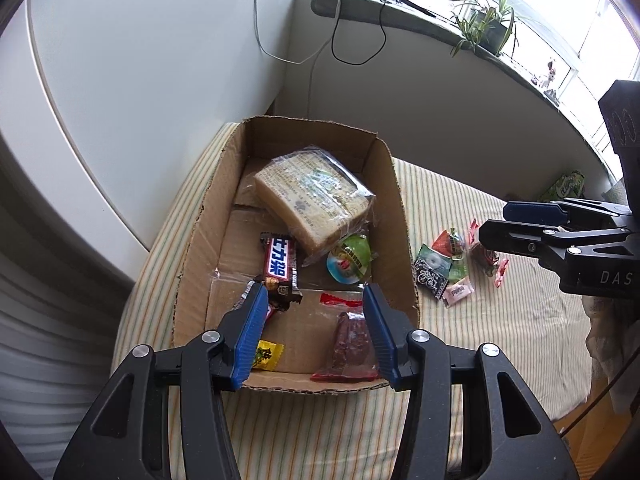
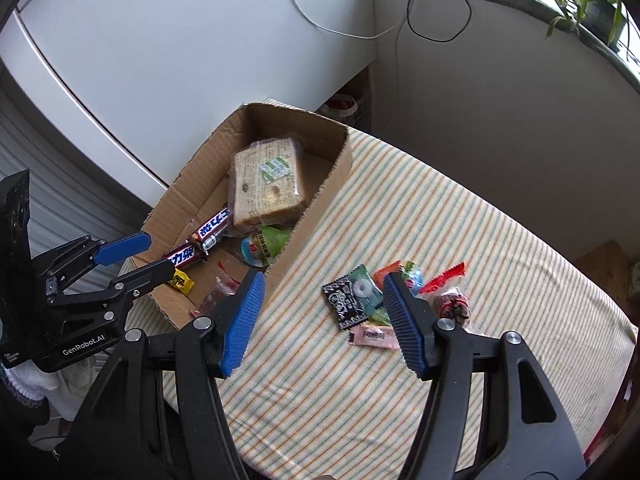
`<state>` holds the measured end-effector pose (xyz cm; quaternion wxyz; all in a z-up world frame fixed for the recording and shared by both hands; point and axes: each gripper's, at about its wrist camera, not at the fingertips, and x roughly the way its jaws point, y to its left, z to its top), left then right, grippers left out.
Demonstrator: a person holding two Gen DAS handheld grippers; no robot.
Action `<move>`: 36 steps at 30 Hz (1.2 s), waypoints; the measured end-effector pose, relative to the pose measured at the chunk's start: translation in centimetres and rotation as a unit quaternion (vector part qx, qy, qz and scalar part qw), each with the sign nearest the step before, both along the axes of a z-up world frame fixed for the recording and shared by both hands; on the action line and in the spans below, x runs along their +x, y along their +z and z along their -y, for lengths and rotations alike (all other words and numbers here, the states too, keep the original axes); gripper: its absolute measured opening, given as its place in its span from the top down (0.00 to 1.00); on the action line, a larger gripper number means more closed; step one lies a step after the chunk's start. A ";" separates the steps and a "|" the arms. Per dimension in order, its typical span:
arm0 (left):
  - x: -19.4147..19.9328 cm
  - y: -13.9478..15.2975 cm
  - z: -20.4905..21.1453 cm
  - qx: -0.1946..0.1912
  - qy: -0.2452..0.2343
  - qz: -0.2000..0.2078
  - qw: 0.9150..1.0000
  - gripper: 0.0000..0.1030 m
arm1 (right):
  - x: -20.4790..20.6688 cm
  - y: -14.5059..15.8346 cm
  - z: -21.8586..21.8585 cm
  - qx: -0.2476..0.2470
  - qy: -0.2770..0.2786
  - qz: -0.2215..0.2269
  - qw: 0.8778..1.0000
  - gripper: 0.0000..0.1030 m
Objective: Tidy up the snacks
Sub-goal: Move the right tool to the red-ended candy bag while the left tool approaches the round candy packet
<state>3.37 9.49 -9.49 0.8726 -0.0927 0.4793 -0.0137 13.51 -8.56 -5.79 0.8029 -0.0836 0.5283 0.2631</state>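
Note:
An open cardboard box (image 1: 400, 220) (image 2: 324, 196) sits on the striped tablecloth. It holds a wrapped bread slab (image 1: 316, 196) (image 2: 268, 184), a chocolate bar (image 1: 280, 268) (image 2: 200, 240), a green jelly cup (image 1: 348, 260), a red meat-snack packet (image 1: 350, 344) and a yellow candy (image 1: 268, 354). My left gripper (image 1: 315, 292) (image 2: 158, 254) hangs open over the box's near end, holding nothing. Right of the box lies a loose candy pile: a black-and-white packet (image 2: 352, 296) (image 1: 430, 274), a pink candy (image 2: 374, 336), red wrappers (image 2: 444, 276). My right gripper (image 2: 324, 280) (image 1: 494, 220) is open and empty above the cloth beside that pile.
The striped tablecloth (image 2: 360, 400) (image 1: 500, 340) ends at a rounded edge on the right. A green packet (image 1: 564, 186) lies at the far right. White panels stand behind the box, and cables hang from a windowsill with plants (image 1: 488, 28).

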 end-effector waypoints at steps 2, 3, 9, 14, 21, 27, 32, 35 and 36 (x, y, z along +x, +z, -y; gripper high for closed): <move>0.2 0.1 0.7 -0.003 -0.006 0.002 1.000 0.53 | 0.4 0.1 1.8 0.007 -0.018 -0.006 1.000 0.38; 0.3 0.1 1.2 -0.004 -0.010 0.002 1.000 0.53 | 0.7 0.0 2.7 0.010 -0.027 -0.009 1.000 0.38; 0.9 0.2 4.1 -0.011 -0.038 0.002 0.999 0.53 | 2.0 -0.2 7.5 0.019 -0.074 -0.024 0.997 0.38; 1.5 0.1 6.5 -0.023 -0.058 -0.001 0.998 0.53 | 2.5 -0.7 10.4 0.029 -0.099 -0.035 0.994 0.38; 2.3 -0.7 9.8 -0.033 -0.083 -0.006 0.996 0.46 | 2.8 -2.0 12.9 0.039 -0.116 -0.050 0.991 0.38; 3.4 -1.7 11.6 -0.022 -0.095 -0.014 0.995 0.46 | 2.9 -3.2 13.4 0.036 -0.102 -0.057 0.992 0.38; 5.0 -2.4 13.1 -0.012 -0.111 -0.021 0.994 0.46 | 3.3 -4.7 12.8 0.030 -0.083 -0.064 0.994 0.38; 5.9 -3.0 13.8 -0.004 -0.120 -0.028 0.992 0.46 | 3.8 -5.7 12.5 0.026 -0.073 -0.070 0.995 0.38; 6.2 -3.3 14.0 -0.004 -0.120 -0.032 0.992 0.46 | 3.9 -6.0 12.4 0.023 -0.070 -0.071 0.995 0.38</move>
